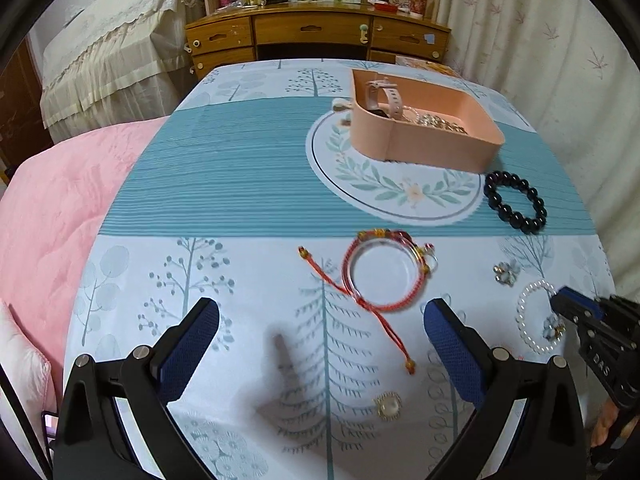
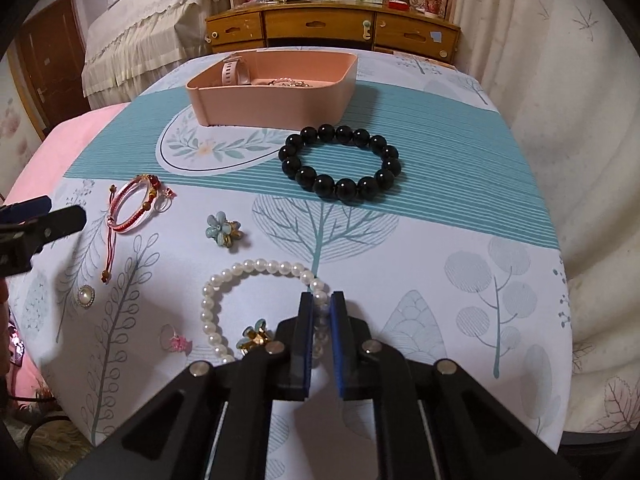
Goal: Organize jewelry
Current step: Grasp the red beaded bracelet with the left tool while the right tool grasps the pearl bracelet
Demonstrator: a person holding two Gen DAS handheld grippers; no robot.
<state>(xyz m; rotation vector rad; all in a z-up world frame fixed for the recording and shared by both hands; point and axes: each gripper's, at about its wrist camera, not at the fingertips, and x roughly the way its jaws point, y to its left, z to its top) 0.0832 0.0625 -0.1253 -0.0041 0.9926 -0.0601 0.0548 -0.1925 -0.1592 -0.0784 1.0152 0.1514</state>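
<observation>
Tree-print tablecloth (image 2: 440, 216), wooden dresser (image 2: 332, 28) at 12. Right gripper (image 2: 322, 300) clamped on pearl bracelet (image 2: 224, 280), only clear from right wrist; left gripper (image 1: 320, 320) wide apart.

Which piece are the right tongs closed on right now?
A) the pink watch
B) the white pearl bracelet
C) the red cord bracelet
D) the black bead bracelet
B: in the right wrist view the right tongs pinch the white pearl bracelet, while the black bead bracelet lies apart.
</observation>
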